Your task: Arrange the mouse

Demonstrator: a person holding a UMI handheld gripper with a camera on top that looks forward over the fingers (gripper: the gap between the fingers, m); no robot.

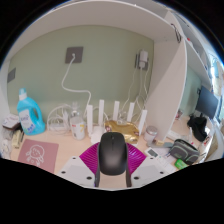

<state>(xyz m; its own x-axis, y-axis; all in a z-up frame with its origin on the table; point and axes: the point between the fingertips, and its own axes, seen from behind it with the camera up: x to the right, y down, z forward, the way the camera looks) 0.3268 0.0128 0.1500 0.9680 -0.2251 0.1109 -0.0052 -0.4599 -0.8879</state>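
A black computer mouse [112, 153] sits between my gripper's two fingers, its nose pointing away from me. The magenta pads [90, 158] press against its left and right sides. My gripper [112, 165] is shut on the mouse and holds it above the desk, well clear of the surface. The mouse hides the desk area right beneath it.
A pink mat [38, 153] lies on the desk to the left. A blue-capped bottle [30, 112] stands behind it. A white router with antennas [115, 118] stands beyond the mouse against the green wall. Cluttered items and a monitor [207, 102] are to the right.
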